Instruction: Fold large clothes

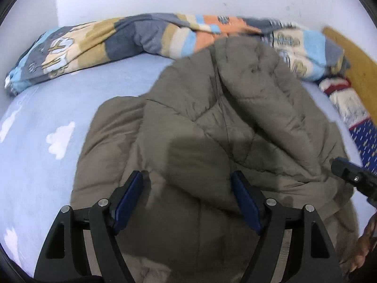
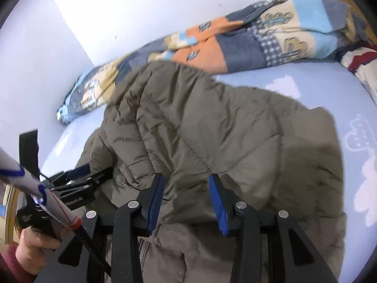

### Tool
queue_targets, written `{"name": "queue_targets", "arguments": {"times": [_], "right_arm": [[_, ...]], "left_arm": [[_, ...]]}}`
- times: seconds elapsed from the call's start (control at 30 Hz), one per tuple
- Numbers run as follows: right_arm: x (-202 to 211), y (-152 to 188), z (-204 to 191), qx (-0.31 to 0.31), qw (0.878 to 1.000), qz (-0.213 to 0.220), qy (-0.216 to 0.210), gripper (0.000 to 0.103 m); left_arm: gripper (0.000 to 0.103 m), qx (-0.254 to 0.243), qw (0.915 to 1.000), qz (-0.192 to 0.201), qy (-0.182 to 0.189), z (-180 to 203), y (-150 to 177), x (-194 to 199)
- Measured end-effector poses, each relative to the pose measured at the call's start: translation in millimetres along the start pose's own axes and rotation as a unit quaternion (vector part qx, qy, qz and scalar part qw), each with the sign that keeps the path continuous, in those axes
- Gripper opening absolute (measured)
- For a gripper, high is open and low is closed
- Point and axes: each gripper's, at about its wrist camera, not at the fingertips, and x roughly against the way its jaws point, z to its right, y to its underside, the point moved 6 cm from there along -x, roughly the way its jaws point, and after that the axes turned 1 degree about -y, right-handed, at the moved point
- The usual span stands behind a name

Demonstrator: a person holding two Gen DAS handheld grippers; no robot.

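A large olive-brown padded jacket (image 1: 212,122) lies crumpled on a light blue bed sheet (image 1: 42,122); it also fills the right wrist view (image 2: 223,129). My left gripper (image 1: 188,179) is open, its blue pads spread wide above the jacket's near part, holding nothing. My right gripper (image 2: 186,181) is open too, hovering over the jacket's near edge by a zipper. The right gripper's black body shows at the left wrist view's right edge (image 1: 353,176). The left gripper shows at the right wrist view's left side (image 2: 77,176).
A rolled patchwork quilt (image 1: 141,37) lies along the wall behind the jacket, also in the right wrist view (image 2: 247,42). A red-and-white pillow (image 1: 346,96) and a wooden headboard (image 1: 353,56) are at the right. The sheet carries white cloud prints (image 2: 367,184).
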Motion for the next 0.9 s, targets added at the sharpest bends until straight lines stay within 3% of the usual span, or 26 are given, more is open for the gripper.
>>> {"name": "queue_targets", "arguments": {"times": [0.13,0.33,0.4,0.6,0.9], "right_arm": [[2.4,1.7,6.8,-0.002,1.0,-0.002,0.02,0.044],[-27.8,19.8,8.2,0.002,0.998,-0.041,0.047,0.044],[-27.5,21.5,7.3,0.003,0.998,-0.043,0.052,0.044],[23.4,28.8,-3.7,-0.007,0.999,-0.022,0.026,0.046],[103.0,105.1,-32.3,0.02,0.999,-0.006,0.039,0.053]], "left_arm": [[0.077,0.015,0.9995,0.027,0.003,-1.0,1.9,19.0],[0.077,-0.013,0.9995,-0.019,-0.021,11.0,12.0,-3.1],[0.077,-0.023,0.9992,-0.013,-0.03,12.9,14.0,3.5],[0.077,0.008,0.9999,0.014,0.005,2.8,29.3,56.4],[0.077,0.006,0.9994,0.033,0.009,-2.5,108.1,140.1]]}}
